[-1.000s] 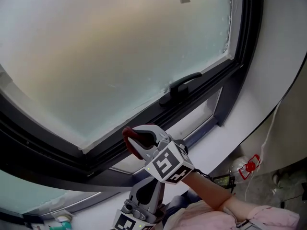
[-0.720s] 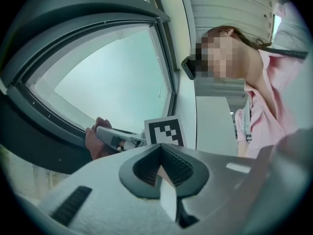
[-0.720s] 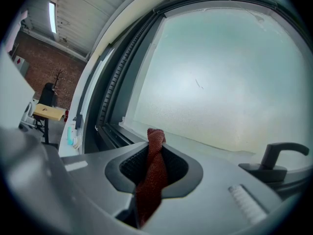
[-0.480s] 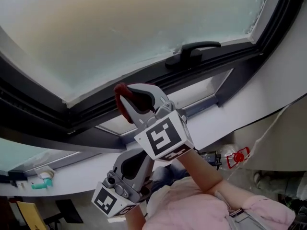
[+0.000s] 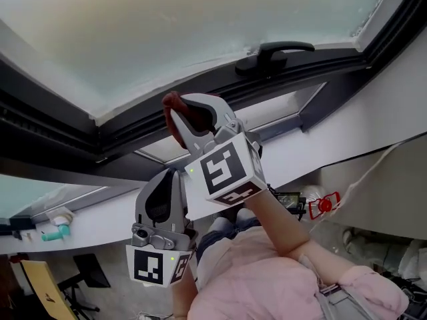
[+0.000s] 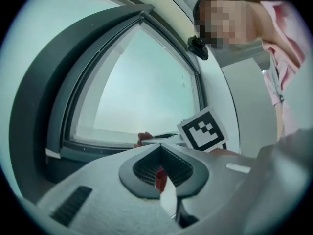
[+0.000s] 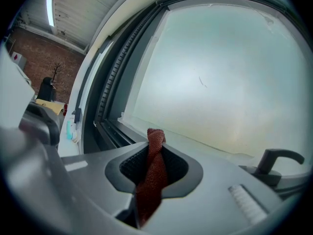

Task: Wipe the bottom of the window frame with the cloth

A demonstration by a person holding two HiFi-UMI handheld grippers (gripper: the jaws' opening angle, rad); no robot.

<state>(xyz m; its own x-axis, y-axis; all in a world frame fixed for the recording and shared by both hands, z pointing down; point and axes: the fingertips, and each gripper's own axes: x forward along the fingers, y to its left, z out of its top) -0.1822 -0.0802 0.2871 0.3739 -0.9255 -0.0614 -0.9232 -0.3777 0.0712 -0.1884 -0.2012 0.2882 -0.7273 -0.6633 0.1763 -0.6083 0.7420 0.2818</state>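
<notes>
The right gripper [image 5: 181, 115] is clamping a dark red woven cloth [image 7: 152, 176] between its jaws and holding it near the bottom of the dark grey window frame [image 5: 319, 63]. The left gripper [image 6: 160, 153] is hanging lower, its jaws pressed together on nothing.

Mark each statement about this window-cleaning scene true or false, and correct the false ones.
1. The right gripper grips a red cloth. True.
2. The left gripper presses on the glass. False: it is held lower, away from the glass.
3. The window handle is white. False: it is dark.
4. A small teal item lies on the ledge at far left. True.
</notes>
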